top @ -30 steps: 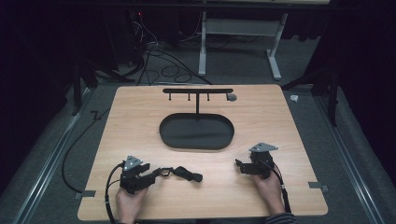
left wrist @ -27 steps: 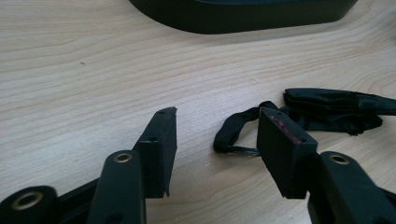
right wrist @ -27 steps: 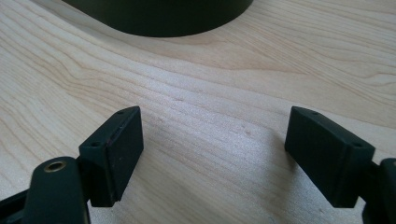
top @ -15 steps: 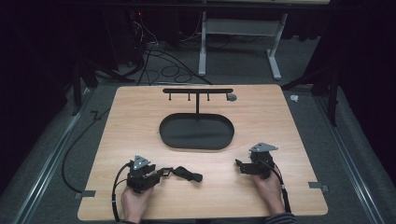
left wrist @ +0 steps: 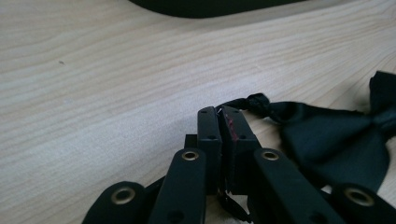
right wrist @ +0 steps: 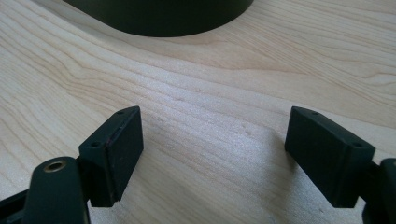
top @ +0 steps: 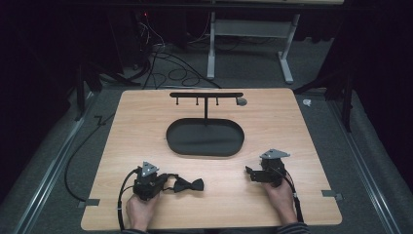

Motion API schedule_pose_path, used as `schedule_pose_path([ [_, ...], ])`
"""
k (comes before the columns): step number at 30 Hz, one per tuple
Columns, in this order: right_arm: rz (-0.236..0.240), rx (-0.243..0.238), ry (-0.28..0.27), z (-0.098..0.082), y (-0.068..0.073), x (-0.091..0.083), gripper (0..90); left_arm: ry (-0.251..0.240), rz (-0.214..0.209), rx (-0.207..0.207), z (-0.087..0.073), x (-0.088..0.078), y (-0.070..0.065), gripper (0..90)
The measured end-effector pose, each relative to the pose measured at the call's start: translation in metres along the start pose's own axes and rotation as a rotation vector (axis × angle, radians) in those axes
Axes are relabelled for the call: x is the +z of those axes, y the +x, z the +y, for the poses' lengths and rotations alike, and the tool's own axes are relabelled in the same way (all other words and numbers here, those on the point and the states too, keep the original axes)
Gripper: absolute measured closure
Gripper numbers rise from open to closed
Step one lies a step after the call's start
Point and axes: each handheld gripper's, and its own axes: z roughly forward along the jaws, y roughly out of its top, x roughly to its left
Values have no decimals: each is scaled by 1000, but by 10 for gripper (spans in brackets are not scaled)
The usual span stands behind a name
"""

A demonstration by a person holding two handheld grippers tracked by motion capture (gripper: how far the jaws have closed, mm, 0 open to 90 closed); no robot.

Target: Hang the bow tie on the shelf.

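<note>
A black bow tie (top: 191, 185) lies flat on the wooden table (top: 292, 131) near the front left. My left gripper (top: 168, 182) rests on the table just left of it, pointing right. In the left gripper view the jaws of this gripper (left wrist: 220, 114) are pressed together on the tie's thin black strap, and the bow (left wrist: 336, 140) spreads out to the right. My right gripper (top: 249, 173) sits at the front right, pointing left. In the right gripper view this gripper (right wrist: 212, 135) has its jaws wide apart over bare wood, nothing between them.
A black oval tray (top: 204, 153) lies mid-table, its edge also at the top of the right gripper view (right wrist: 163, 18). Behind it stands a black T-shaped rack (top: 206, 95) with small hooks. A small grey round piece (top: 241, 102) lies by the rack's right end.
My left hand and gripper have edged slightly to the right, toward the bow tie. The right gripper has stayed where it was.
</note>
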Motion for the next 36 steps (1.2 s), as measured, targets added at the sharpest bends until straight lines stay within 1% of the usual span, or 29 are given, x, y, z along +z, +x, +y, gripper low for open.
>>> schedule_pose_path([
  [1, 0, 0, 0, 0, 0, 0, 207, 0, 0, 0, 0, 0, 0, 869],
  [5, 0, 0, 0, 0, 0, 0, 207, -39, -11, 5, 8, -9, 0, 870],
  [6, 0, 0, 0, 0, 0, 0, 207, -55, -12, 16, 12, -14, -1, 870],
  [7, 0, 0, 0, 0, 0, 0, 207, -55, -12, 16, 12, -14, -1, 870],
  [11, 0, 0, 0, 0, 0, 0, 206, -85, -24, 37, 24, -22, -3, 870],
  [16, 0, 0, 0, 0, 0, 0, 207, -114, -52, 47, 38, -26, -3, 868],
  [23, 0, -2, 0, 0, 0, 0, 205, -151, -76, 80, 56, -31, -9, 868],
  [24, 0, -3, -1, 0, 0, 0, 205, -162, -96, 82, 61, -32, -11, 868],
  [25, 0, -3, -1, 0, 0, 0, 205, -168, -99, 86, 63, -31, -12, 868],
  [26, 0, -3, -1, 0, 0, 0, 205, -168, -99, 86, 63, -31, -12, 868],
  [28, 1, -3, 1, 0, 0, 0, 205, -167, -105, 96, 68, -31, -13, 868],
  [31, 0, -5, -1, 0, 0, 0, 205, -170, -127, 99, 75, -30, -14, 868],
  [36, 1, -4, -1, 0, 0, 0, 205, -175, -145, 113, 86, -29, -18, 868],
])
